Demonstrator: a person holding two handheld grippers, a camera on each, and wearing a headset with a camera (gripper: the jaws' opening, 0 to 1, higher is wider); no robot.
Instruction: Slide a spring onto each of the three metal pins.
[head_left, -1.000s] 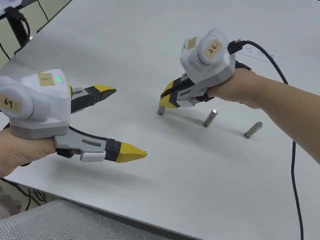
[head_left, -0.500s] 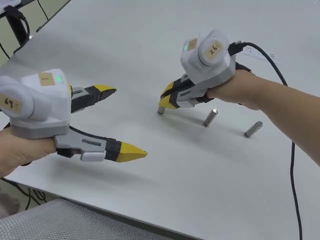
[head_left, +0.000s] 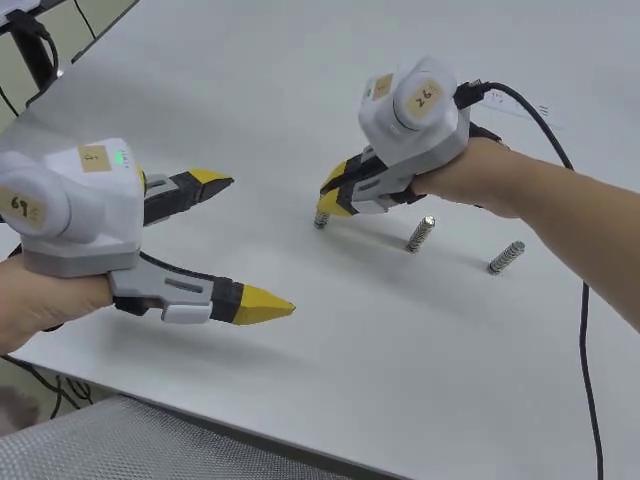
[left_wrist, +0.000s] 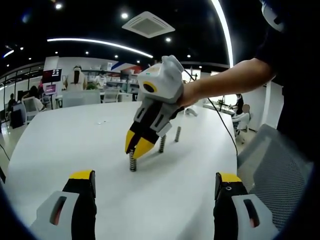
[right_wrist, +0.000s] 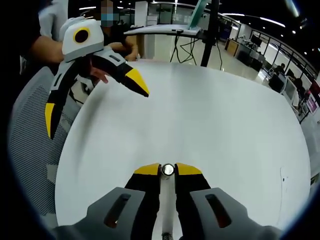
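Note:
Three metal pins stand on the white table, each with a spring around it. My right gripper (head_left: 333, 203) is shut on the top of the left pin (head_left: 321, 219), whose round head (right_wrist: 167, 169) shows between the yellow tips. That pin's spring (left_wrist: 132, 161) sits below the tips on the table. The middle pin (head_left: 420, 235) and the right pin (head_left: 506, 258) stand free with their springs on, also seen as middle pin (left_wrist: 162, 143) and far pin (left_wrist: 177, 134). My left gripper (head_left: 245, 243) hovers open to the left, holding nothing, its own jaws wide apart (left_wrist: 154, 181).
The white table (head_left: 400, 360) stretches wide; its front edge runs near the bottom left. A black cable (head_left: 590, 330) trails from the right gripper along the arm. A mesh chair (head_left: 130, 445) sits below the table edge. People sit at distant desks.

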